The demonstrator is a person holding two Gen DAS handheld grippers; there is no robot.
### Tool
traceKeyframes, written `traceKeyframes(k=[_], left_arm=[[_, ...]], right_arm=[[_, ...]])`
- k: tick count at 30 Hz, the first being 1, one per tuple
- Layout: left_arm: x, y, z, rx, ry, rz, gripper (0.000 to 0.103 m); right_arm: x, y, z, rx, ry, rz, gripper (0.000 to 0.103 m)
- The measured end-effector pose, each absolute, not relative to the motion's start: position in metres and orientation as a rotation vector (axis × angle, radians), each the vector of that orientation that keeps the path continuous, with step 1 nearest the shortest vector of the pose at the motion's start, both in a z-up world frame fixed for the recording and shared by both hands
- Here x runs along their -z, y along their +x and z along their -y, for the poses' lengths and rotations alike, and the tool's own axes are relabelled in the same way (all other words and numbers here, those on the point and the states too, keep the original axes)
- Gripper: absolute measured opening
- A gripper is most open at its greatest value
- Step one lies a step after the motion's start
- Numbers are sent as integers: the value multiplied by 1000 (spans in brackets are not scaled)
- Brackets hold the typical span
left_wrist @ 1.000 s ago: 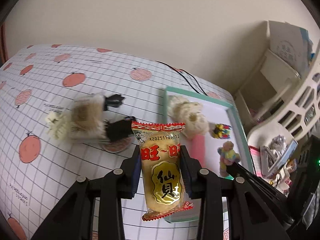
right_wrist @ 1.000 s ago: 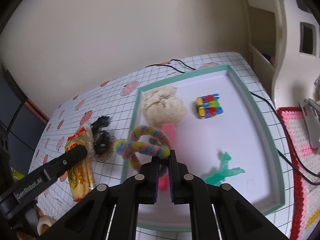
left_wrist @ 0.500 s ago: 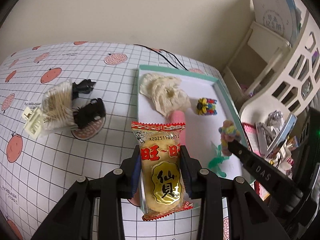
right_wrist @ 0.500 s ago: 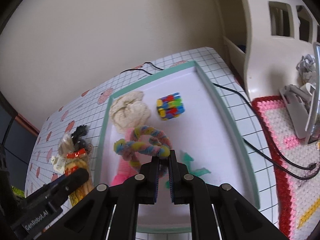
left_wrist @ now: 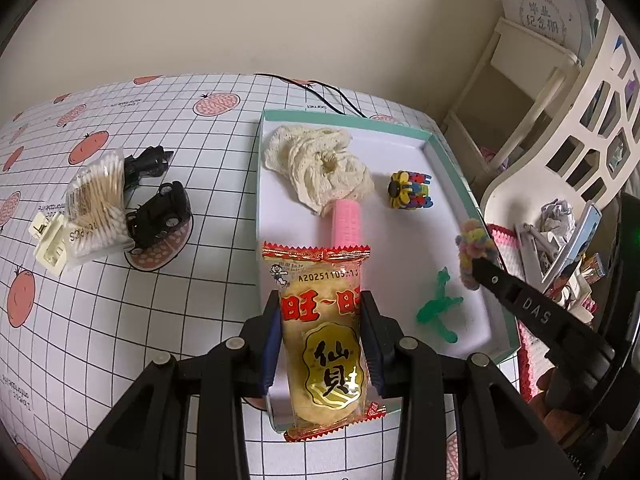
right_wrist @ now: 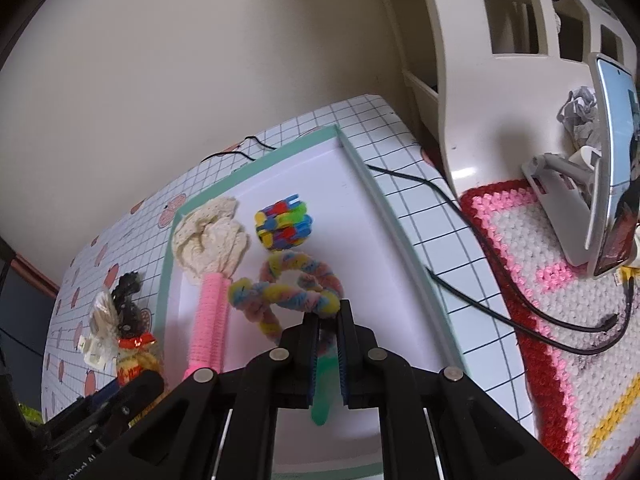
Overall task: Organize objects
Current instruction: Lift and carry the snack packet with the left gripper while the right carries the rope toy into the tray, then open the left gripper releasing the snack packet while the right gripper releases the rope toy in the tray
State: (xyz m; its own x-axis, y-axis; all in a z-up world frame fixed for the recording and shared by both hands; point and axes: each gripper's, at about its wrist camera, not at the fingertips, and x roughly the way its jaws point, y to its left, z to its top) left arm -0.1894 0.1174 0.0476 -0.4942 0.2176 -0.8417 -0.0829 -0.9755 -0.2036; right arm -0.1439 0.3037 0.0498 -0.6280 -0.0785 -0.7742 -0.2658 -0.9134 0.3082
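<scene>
Gridded table [left_wrist: 120, 320]: both grippers hover over tray [left_wrist: 452, 160], left gripper [left_wrist: 320, 340] clamped on snack [left_wrist: 324, 344], right gripper [right_wrist: 328, 320] on twisted pipe cleaner [right_wrist: 296, 296]; next, lower and release.

Both claws are matte black plastic, each with two angular fingers joined by linkage arms with round silver screw heads. The left claw [left_wrist: 320, 340] has blue ribbed pads [left_wrist: 273, 344] inside its fingers; the right claw [right_wrist: 328, 344] has the same. White lettering "DAS" marks the right claw's outer side.
</scene>
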Motion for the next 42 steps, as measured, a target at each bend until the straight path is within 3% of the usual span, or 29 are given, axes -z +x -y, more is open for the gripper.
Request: traceKeyframes(k=[13,18,32,42], left_arm=[[-44,-193,-121,-2566,-1473,187,38],[-46,-192,-121,-2558,-1470,196,47],[-57,-191,-118,-2573,-1424,192,51],[-60,-191,-113,-2600,-1403,213,57]], right_arm=[[-40,-150,-312,-2628,-1303,-585,11],[-38,-150,-313,-2627,-1308,-582,12],[-40,-147,-312,-2650,-1313,-572,13],[-42,-145,-311,-2670,-1298,-553,31]])
